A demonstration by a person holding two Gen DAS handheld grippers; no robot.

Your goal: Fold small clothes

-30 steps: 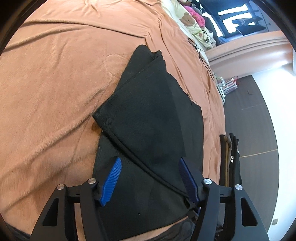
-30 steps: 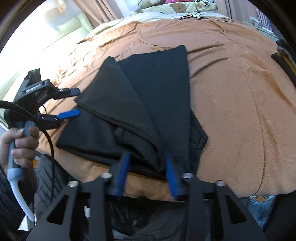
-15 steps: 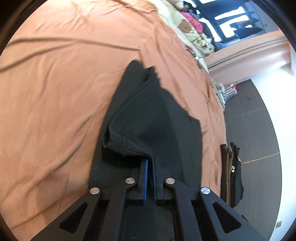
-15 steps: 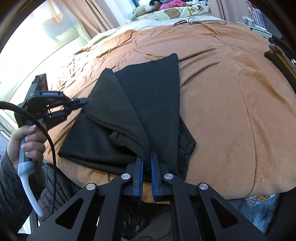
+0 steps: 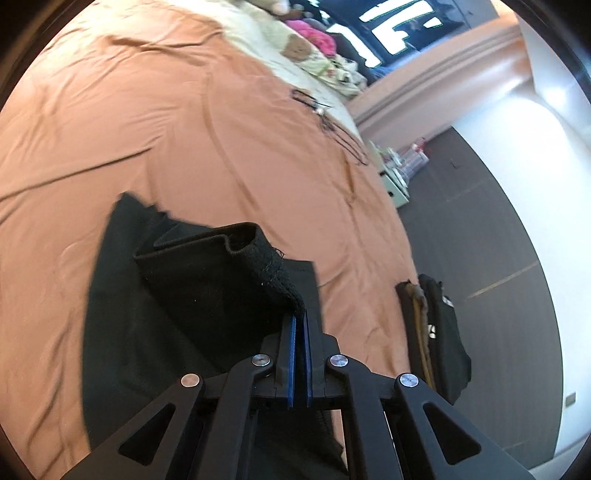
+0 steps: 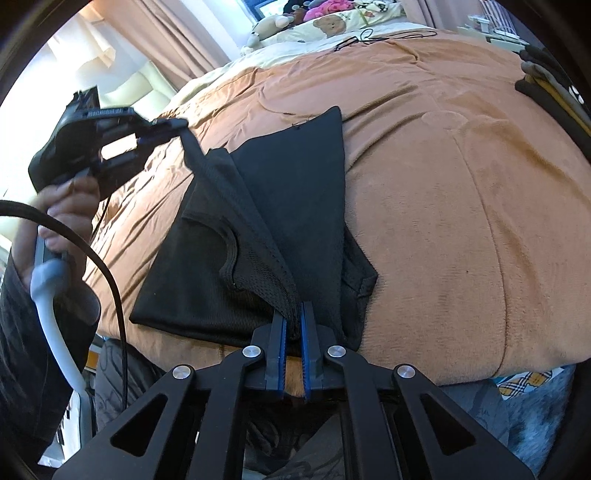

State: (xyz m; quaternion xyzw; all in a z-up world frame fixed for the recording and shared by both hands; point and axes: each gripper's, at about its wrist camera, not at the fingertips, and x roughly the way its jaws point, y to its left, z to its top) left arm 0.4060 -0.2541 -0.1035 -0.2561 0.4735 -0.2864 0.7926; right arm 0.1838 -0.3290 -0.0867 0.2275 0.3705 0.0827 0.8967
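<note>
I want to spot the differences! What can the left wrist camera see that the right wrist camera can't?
Only the left wrist view shows the dark floor beside the bed and the left hand-held gripper from behind, shut on a raised hem of the black garment.

Only the right wrist view shows the person's hand, the curtains and the right hand-held gripper, shut on a near edge of the garment.

Both show the garment on the orange blanket, the folded pile at the bed's edge and the teddy-bear bedding.

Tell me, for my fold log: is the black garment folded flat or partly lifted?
Partly lifted: both tools, left and right, pinch an edge of the garment above the blanket.
</note>
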